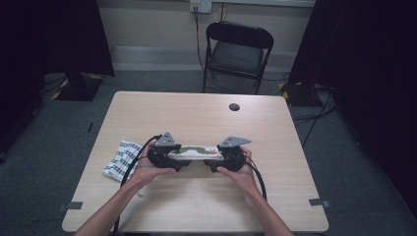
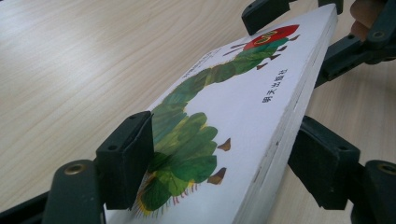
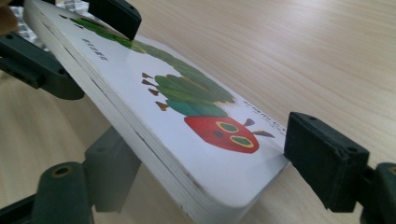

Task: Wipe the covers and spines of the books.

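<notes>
The book (image 1: 196,151) lies at the middle of the high view, held up between the two grippers over the table (image 1: 196,118). The left gripper (image 1: 169,153) has the book's left end between its jaws. In the left gripper view the left pad (image 2: 128,158) lies on the cover; the right pad (image 2: 322,165) is beside the page edge. The right gripper (image 1: 223,158) holds the other end, with the red head. Its jaws stand wide, and whether its pads (image 3: 324,156) press I cannot tell. A checked cloth (image 1: 119,158) lies at the left.
</notes>
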Action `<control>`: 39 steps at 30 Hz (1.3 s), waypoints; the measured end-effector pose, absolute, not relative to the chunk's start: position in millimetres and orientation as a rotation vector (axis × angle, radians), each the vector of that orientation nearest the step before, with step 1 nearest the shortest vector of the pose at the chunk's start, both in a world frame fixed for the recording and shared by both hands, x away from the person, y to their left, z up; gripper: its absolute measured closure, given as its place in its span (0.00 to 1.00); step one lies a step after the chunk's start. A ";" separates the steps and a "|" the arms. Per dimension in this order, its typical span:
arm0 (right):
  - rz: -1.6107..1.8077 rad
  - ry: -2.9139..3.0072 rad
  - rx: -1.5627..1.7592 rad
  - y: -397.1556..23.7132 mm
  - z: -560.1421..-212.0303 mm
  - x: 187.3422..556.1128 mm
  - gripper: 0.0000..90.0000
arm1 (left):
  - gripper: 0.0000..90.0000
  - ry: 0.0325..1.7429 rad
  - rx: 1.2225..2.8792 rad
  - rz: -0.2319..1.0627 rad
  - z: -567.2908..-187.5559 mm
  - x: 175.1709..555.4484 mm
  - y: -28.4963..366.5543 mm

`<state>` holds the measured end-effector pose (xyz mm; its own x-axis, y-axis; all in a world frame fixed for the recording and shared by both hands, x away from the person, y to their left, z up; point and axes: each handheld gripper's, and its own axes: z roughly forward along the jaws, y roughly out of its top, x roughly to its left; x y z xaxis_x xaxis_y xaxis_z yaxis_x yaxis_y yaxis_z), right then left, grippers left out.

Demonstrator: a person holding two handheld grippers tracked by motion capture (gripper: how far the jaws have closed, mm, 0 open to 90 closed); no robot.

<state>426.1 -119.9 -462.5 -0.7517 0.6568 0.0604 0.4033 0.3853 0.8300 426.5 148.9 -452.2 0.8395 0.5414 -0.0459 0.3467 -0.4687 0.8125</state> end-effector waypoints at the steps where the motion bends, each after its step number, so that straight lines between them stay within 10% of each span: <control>1: 1.306 2.371 0.934 -121.0 -462.5 425.2 0.21 | 0.28 0.646 2.107 0.270 -452.4 425.9 148.7; 39: 1.221 2.402 1.044 -137.8 -491.0 432.9 0.27 | 0.27 0.882 2.111 0.198 -484.2 410.2 176.2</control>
